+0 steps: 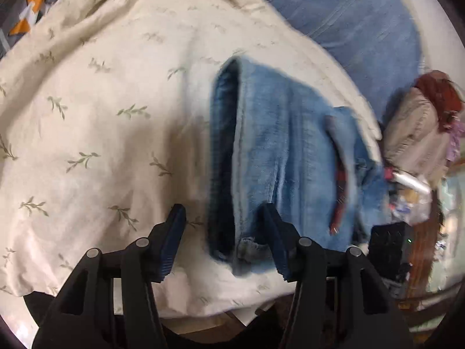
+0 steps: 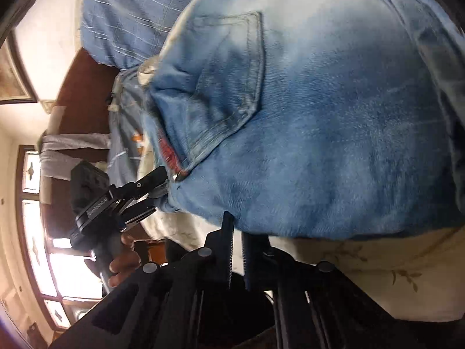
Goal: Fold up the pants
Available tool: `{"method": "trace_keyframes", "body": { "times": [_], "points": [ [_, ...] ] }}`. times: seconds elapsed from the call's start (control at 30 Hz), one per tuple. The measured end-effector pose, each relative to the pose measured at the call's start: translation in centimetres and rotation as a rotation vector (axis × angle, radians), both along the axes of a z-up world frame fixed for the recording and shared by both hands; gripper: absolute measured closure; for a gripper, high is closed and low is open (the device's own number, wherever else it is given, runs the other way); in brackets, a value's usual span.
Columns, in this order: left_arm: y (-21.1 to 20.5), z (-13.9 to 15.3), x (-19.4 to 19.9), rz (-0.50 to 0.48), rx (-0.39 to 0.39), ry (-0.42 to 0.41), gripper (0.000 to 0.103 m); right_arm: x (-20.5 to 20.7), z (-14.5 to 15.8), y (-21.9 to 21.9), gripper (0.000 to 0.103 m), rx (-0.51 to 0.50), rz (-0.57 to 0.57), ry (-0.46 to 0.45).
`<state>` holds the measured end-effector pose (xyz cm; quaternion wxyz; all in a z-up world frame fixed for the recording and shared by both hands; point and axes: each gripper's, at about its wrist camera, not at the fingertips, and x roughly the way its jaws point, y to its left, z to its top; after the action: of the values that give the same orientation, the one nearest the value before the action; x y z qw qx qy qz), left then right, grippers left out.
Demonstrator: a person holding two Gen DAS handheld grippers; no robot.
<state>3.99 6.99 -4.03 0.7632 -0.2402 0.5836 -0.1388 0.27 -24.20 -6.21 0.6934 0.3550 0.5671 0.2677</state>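
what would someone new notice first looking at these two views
The faded blue jeans, folded, fill the right wrist view and lie on a cream leaf-print sheet. The left gripper stands open astride the jeans' near end. The right gripper sits nearly shut at the denim's edge, with no cloth seen between its fingers.

Both views soft, motion-blurred, heavy fisheye bending at dark rims. Window [image 2: 37,232] blown out, backlight glare lower left in right wrist view. Bedspread [image 1: 101,116] evenly lit; shadow beside jeans [image 1: 276,160].
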Motion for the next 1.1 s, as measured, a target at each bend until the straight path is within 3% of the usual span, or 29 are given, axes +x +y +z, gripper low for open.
{"method": "trace_keyframes", "body": {
  "times": [0.1, 0.17, 0.2, 0.27, 0.3, 0.4, 0.47, 0.6, 0.8, 0.93, 0.97, 1.0, 1.03, 1.07, 1.1],
  "points": [
    [0.3, 3.9, -1.0, -0.058, -0.021, -0.121, 0.051, -1.6, 3.4, -3.6, 0.087, 0.009, -0.054, -0.123],
    [-0.6, 7.2, -1.3, -0.107, -0.024, -0.22, 0.048, -3.4, 4.7, -8.2, 0.073, -0.008, -0.187, -0.182],
    [-1.4, 8.3, -1.1, -0.128, -0.028, -0.252, 0.044, -4.2, 4.9, -10.5, 0.065, -0.018, -0.267, -0.187],
    [-4.0, 9.8, -0.1, -0.183, -0.017, -0.286, 0.026, -5.7, 4.5, -14.2, 0.064, -0.015, -0.373, -0.179],
    [-6.0, 10.1, 0.5, -0.225, -0.002, -0.294, 0.023, -6.5, 3.9, -16.0, 0.063, -0.012, -0.423, -0.157],
    [-13.0, 9.1, 2.4, -0.36, 0.035, -0.251, 0.021, -7.6, 2.2, -18.0, 0.063, 0.038, -0.498, -0.111],
    [-18.9, 7.0, 4.3, -0.463, 0.053, -0.162, 0.021, -7.6, 1.4, -18.5, 0.063, 0.068, -0.515, -0.103],
    [-25.7, 4.2, 5.9, -0.521, 0.107, -0.063, 0.021, -7.1, 1.0, -17.7, 0.063, 0.117, -0.513, -0.082],
    [-29.4, 3.1, 7.7, -0.523, 0.132, -0.063, 0.021, -7.8, 0.5, -19.6, 0.048, 0.151, -0.554, -0.086],
    [-31.2, 1.6, 9.2, -0.52, 0.156, -0.013, 0.022, -6.8, -0.7, -20.2, 0.05, 0.197, -0.605, -0.072],
    [-31.4, 1.7, 9.5, -0.51, 0.121, -0.01, 0.033, -6.5, -0.7, -20.1, 0.055, 0.2, -0.616, -0.077],
    [-32.0, 2.0, 9.7, -0.508, 0.099, -0.013, 0.045, -6.1, -0.6, -20.0, 0.085, 0.19, -0.618, -0.077],
    [-32.2, 2.5, 9.7, -0.513, 0.101, -0.021, 0.07, -5.9, -0.3, -20.0, 0.094, 0.198, -0.605, -0.084],
    [-32.3, 3.2, 9.6, -0.519, 0.103, -0.03, 0.078, -6.1, 0.1, -19.9, 0.094, 0.218, -0.601, -0.101],
    [-31.8, 4.0, 9.4, -0.521, 0.081, -0.043, 0.078, -6.5, 1.1, -19.8, 0.095, 0.234, -0.586, -0.139]
  ]
}}
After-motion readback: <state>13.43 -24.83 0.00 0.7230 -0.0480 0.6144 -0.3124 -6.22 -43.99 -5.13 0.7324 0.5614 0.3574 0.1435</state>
